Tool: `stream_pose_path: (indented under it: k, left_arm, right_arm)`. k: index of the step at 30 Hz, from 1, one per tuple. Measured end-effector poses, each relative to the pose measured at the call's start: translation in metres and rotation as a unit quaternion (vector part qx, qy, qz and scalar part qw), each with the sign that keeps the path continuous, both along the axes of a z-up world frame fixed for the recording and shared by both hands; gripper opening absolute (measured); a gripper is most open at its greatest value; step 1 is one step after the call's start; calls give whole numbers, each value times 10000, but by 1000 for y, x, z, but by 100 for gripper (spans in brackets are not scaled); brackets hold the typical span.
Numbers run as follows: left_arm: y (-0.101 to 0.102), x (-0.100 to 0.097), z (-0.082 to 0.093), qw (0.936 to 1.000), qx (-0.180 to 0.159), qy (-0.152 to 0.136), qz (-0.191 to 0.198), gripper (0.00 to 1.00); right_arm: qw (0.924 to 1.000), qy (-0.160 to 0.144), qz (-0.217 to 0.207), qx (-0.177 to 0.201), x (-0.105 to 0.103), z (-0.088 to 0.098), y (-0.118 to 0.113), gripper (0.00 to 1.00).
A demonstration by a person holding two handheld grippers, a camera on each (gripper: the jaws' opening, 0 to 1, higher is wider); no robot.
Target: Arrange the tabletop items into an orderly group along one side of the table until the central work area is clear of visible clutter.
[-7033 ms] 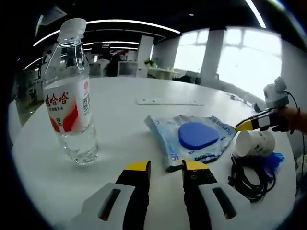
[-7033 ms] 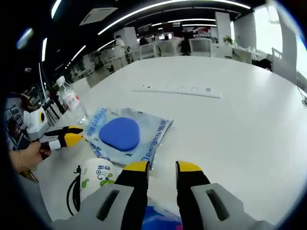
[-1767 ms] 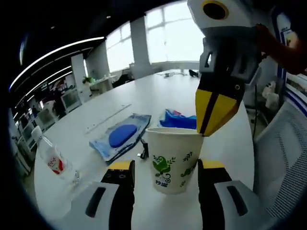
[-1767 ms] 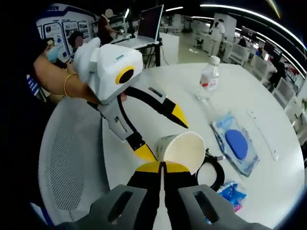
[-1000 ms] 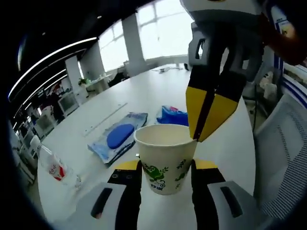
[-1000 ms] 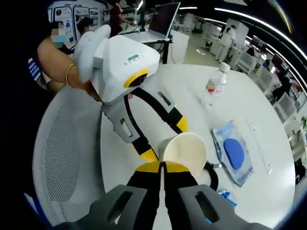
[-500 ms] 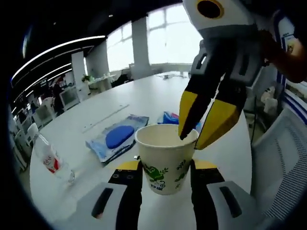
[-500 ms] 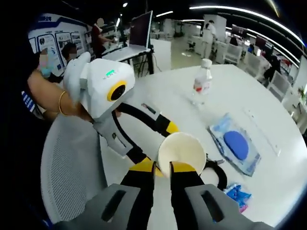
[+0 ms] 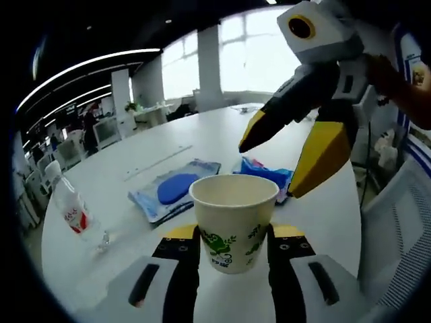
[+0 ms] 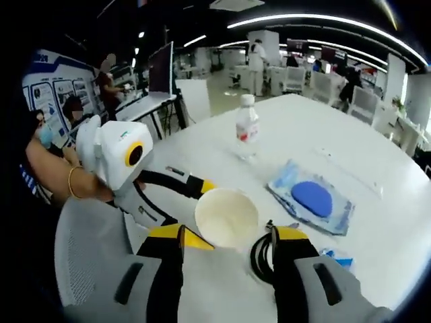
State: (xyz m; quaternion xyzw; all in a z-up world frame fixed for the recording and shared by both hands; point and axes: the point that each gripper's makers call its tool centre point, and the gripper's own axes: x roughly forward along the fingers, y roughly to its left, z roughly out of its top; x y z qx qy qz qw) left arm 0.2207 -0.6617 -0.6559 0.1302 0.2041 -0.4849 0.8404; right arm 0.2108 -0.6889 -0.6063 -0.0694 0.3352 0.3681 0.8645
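A white paper cup (image 9: 232, 222) with a green print stands upright between the two jaws of my left gripper (image 9: 234, 233), which is shut on its sides. Seen from above, the cup (image 10: 227, 217) shows its bare inside, with the left gripper (image 10: 204, 215) reaching in from the left and clamped on it. My right gripper (image 9: 267, 171) hangs above and behind the cup, open, touching nothing. Its own jaws (image 10: 229, 235) stand wide apart, a little back from the cup's rim. A blue sachet packet (image 9: 176, 190) and a water bottle (image 9: 75, 217) are on the white table (image 9: 202, 138).
A coiled black cable (image 10: 264, 254) lies right of the cup, beside a crumpled blue wrapper (image 10: 335, 258). A thin white strip (image 9: 158, 161) lies farther back. A mesh chair (image 10: 94, 259) stands at the table's near edge. A person's hand (image 10: 57, 178) holds the left gripper.
My right gripper has let go of the cup's rim, opened and drawn back from it. The left gripper, wider around the cup 1.8 s ago, now clamps it.
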Motion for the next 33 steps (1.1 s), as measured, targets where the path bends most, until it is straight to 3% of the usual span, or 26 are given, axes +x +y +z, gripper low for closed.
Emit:
stream_pose_path:
  k: [3,5,10,14,18,25,33]
  left_arm:
    - [4,6,-2,9999,20,-23,118,37]
    - [7,9,-2,9998,49,-54,209,37]
    - [14,21,0,9990,14,-167,410,37]
    - [21,32,-2,9975,-48,-54,697,37]
    - [27,45,1,9955,-170,-80,928,37]
    - [37,70,0,9913,-393,-158,1243,37]
    - [46,103,3,9852,-562,-339,1586,37]
  right_arm:
    - [9991,-60,-365,191,7,-1,-9,66]
    - [9989,-77,-377,284,7,-2,-11,75]
    - [9972,-44,-551,504,8,-8,-18,84]
    - [9964,-89,-658,525,10,-13,-24,94]
    - [9955,-87,-733,596,13,-17,-30,97]
    - [9922,-369,-863,817,20,-11,-33,100]
    - [9933,-392,-862,664,26,-21,-38,100]
